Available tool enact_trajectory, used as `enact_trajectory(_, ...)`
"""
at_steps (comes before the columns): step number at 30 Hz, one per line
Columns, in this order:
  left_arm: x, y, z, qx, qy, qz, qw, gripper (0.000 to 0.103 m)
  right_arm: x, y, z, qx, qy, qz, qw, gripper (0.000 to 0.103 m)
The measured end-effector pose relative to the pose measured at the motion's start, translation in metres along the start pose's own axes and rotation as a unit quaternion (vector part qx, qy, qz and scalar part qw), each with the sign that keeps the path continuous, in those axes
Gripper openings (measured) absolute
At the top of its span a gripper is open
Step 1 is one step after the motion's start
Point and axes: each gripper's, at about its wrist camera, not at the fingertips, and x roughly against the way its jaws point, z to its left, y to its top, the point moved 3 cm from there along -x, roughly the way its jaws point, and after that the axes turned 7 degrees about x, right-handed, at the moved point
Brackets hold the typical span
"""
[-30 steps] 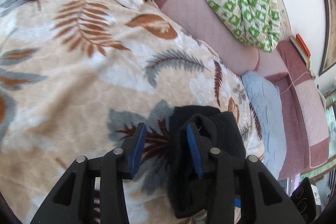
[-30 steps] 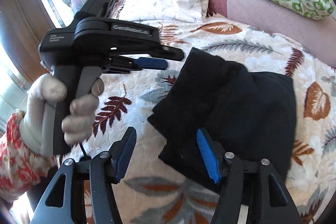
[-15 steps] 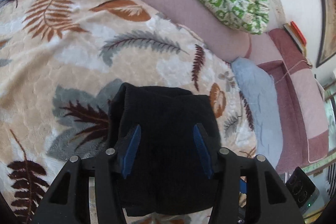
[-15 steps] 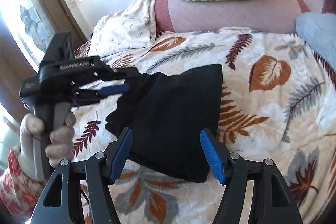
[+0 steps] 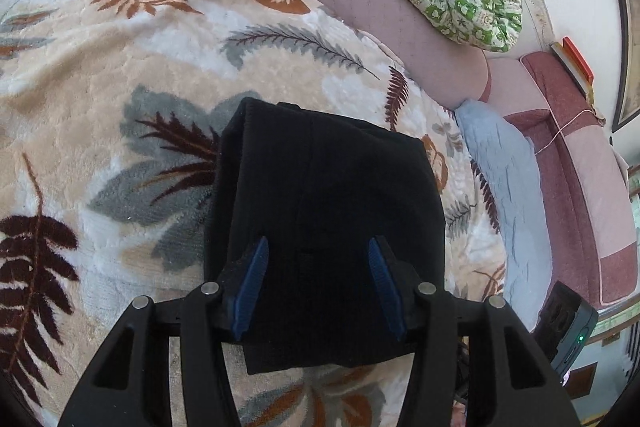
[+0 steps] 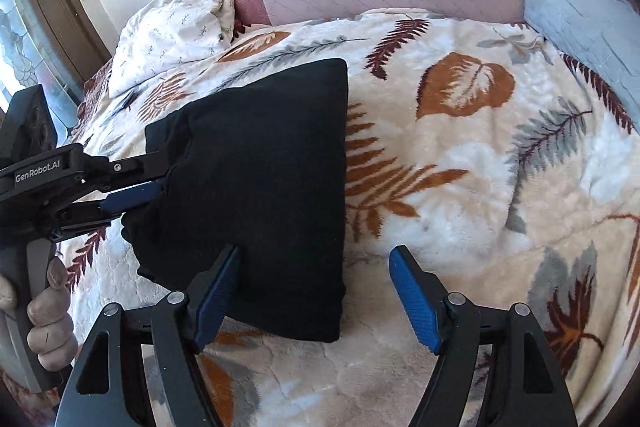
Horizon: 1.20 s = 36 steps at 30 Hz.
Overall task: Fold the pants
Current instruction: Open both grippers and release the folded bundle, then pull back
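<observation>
The black pants (image 5: 324,219), already folded into a compact rectangle, lie on the leaf-print blanket (image 5: 120,87) of the bed, at centre of the left wrist view and left of centre in the right wrist view. The left claw (image 5: 316,283) hangs half open directly over the bundle's near end, its 2 blue pads apart with cloth behind them but nothing pinched. The right claw (image 6: 316,291) is opening wide at the bundle's lower right corner, gripping nothing, so the left claw looks nearer; the bundle's long axis runs away from both.
</observation>
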Motion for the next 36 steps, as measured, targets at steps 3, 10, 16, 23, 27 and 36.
enact_trajectory(3, 0.01, -0.01, 0.001, -0.02, 0.006, -0.015, 0.9997, 0.052, 0.01, -0.001, -0.001, -0.007, 0.003, 0.0, 1.0, 0.081)
enact_trajectory(10, 0.024, -0.026, 0.014, -0.055, 0.037, -0.04, 0.997, 0.056, 0.035, 0.021, -0.007, -0.038, -0.015, -0.025, 0.999, 0.082)
enact_trajectory(16, 0.012, -0.032, 0.035, -0.023, -0.008, -0.031, 0.9992, 0.057, 0.004, 0.081, 0.039, 0.001, 0.002, -0.002, 1.0, 0.082)
enact_trajectory(23, 0.013, -0.034, 0.036, -0.034, -0.021, -0.033, 0.9986, 0.059, -0.08, 0.103, 0.042, -0.058, -0.008, 0.083, 0.995, 0.082)
enact_trajectory(27, 0.022, -0.037, 0.029, -0.056, -0.004, -0.052, 0.9971, 0.059, -0.041, 0.105, 0.041, -0.074, 0.013, 0.027, 0.997, 0.082)
enact_trajectory(36, 0.049, -0.059, -0.001, -0.147, 0.112, -0.131, 0.9739, 0.059, 0.06, 0.044, 0.002, -0.083, -0.045, -0.055, 0.994, 0.083)
